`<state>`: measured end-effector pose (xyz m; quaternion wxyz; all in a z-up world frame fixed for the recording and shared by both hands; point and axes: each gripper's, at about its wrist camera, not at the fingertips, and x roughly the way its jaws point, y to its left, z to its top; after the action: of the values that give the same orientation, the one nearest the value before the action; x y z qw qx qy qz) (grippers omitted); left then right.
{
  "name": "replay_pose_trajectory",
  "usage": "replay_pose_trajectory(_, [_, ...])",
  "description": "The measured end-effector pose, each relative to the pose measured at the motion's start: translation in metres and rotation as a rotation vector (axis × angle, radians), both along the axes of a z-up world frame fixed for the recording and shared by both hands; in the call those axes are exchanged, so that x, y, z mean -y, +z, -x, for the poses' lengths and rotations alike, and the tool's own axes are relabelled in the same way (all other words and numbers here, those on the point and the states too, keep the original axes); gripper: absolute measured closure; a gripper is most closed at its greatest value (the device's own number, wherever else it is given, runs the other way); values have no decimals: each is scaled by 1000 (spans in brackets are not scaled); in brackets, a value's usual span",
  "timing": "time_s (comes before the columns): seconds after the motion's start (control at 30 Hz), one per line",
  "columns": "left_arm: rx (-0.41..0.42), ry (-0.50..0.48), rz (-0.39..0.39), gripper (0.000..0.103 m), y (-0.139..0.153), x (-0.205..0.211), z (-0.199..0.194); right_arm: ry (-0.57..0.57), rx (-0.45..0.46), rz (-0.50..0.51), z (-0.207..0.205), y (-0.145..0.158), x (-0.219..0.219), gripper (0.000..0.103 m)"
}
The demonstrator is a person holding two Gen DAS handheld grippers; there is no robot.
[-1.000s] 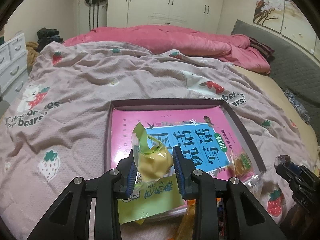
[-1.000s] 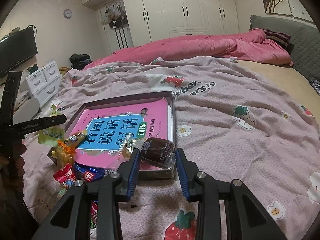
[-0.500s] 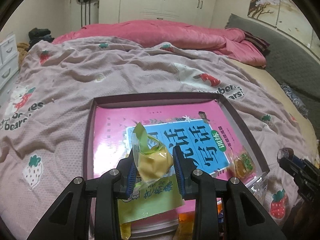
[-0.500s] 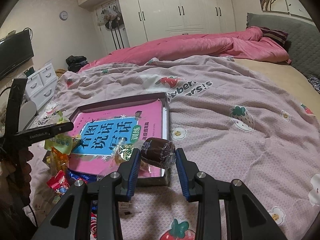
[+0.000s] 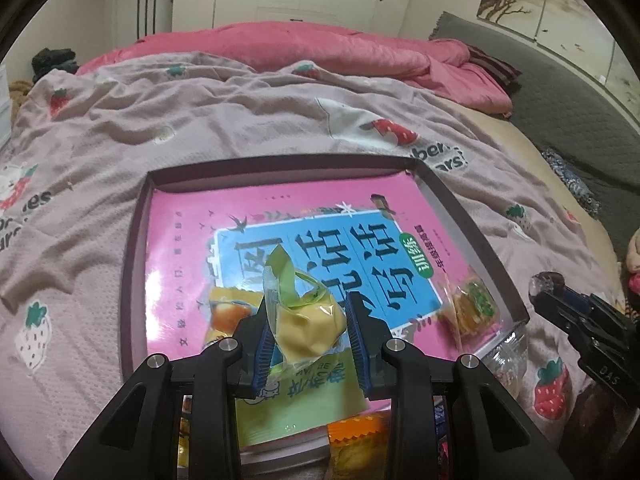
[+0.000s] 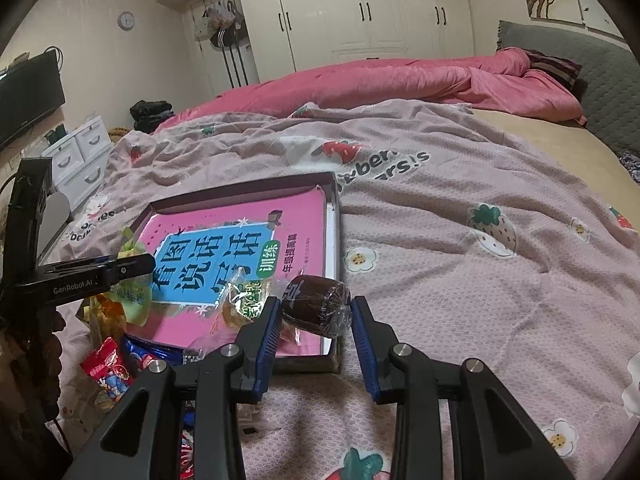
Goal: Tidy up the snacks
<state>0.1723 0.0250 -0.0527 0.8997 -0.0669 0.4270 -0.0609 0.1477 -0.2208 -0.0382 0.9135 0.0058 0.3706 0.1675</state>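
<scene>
Left gripper point(image 5: 308, 330) has dipped lower over the shallow dark-rimmed box point(image 5: 472, 216), jaws clenched on the yellow cake in clear green-tipped wrapper point(image 5: 306, 322) at lower centre. Right gripper point(image 6: 314, 322) holds steady, grasping the dark brown wrapped roll point(image 6: 316, 304). Drop-off looks imminent.

"GenRobot.AI" on left gripper point(image 6: 132, 266); "看图说话写话" on pink book point(image 6: 240, 248)
</scene>
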Motion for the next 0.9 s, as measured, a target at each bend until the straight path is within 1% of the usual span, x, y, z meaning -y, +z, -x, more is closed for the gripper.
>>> replay_pose_trajectory(0.23, [-20, -19, -8, 68, -6, 4, -1, 25, -23, 16, -4, -7, -6, 67])
replay_pose_trajectory(0.43, [-25, -25, -13, 68, -7, 6, -1, 48, -46, 10, -7, -12, -11, 67])
replay_pose_trajectory(0.9, [-36, -29, -20, 68, -12, 7, -1, 69, -93, -40, -15, -20, -13, 67])
